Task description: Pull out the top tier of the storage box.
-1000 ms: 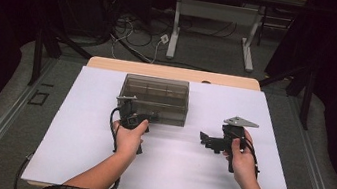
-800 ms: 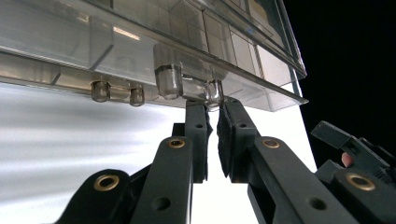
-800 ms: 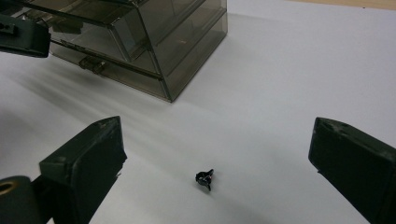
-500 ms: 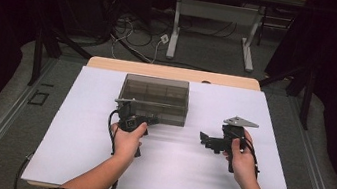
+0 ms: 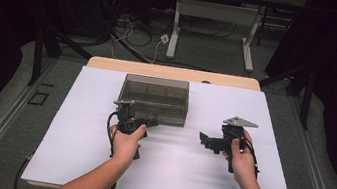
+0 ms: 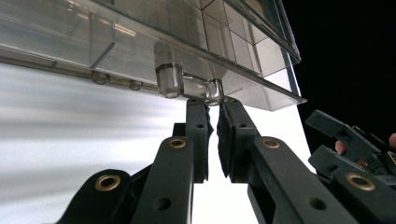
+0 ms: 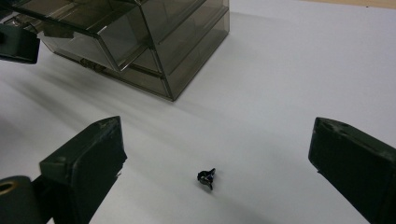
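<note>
A smoky clear compartment box [image 5: 156,97] stands on the white table [image 5: 76,126], lid down. My left gripper [image 5: 154,121] reaches its front wall. In the left gripper view the fingertips [image 6: 214,103] meet on the clear latch [image 6: 187,86] below the box's [image 6: 140,37] lid, jaws nearly together. My right gripper [image 5: 206,140] rests to the right of the box, pointing left, jaws wide apart. In the right gripper view a tiny black part [image 7: 206,178] lies on the table between the gripper's [image 7: 219,144] pads, touching neither. The box [image 7: 140,42] sits beyond it.
White sheet covers the tabletop, with a wooden edge [image 5: 175,72] at the back. Desk legs and cables [image 5: 140,34] stand on the floor behind. The other hand's gripper [image 6: 348,140] shows at the right of the left gripper view.
</note>
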The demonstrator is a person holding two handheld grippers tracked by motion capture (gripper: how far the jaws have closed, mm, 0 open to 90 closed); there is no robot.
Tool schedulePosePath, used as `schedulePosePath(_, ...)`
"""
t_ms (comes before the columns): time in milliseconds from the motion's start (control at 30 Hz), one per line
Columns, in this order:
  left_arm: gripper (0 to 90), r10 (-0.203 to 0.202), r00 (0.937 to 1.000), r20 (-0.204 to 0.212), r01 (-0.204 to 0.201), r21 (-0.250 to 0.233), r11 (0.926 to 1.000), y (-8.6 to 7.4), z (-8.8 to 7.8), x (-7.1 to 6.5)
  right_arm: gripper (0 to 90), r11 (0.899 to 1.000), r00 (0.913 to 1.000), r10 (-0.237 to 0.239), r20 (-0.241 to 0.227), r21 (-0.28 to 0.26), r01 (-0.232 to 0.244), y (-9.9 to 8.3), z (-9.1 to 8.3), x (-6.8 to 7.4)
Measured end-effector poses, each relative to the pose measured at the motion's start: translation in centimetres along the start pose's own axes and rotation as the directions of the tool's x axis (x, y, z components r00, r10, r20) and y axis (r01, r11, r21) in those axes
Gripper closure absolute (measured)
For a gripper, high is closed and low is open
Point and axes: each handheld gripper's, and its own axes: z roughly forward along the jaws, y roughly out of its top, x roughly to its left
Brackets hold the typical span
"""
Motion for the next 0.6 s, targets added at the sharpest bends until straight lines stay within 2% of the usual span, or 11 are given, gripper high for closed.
schedulePosePath(400, 83.1, 0.001, 1.0, 0.005, -0.001, 0.004, 1.0, -0.18, -0.2, 0.09, 3.1, 1.0, 1.0, 0.001, -0.001, 0.003, -0.001, -0.01, 0.02, 0.07)
schedulePosePath(600, 78.3, -0.022, 0.9995, 0.024, 0.022, 0.006, 0.9997, -0.1, -0.16, 0.15, 3.1, 1.0, 1.0, 0.001, -0.002, 0.0, -0.001, -0.01, 0.01, 0.05)
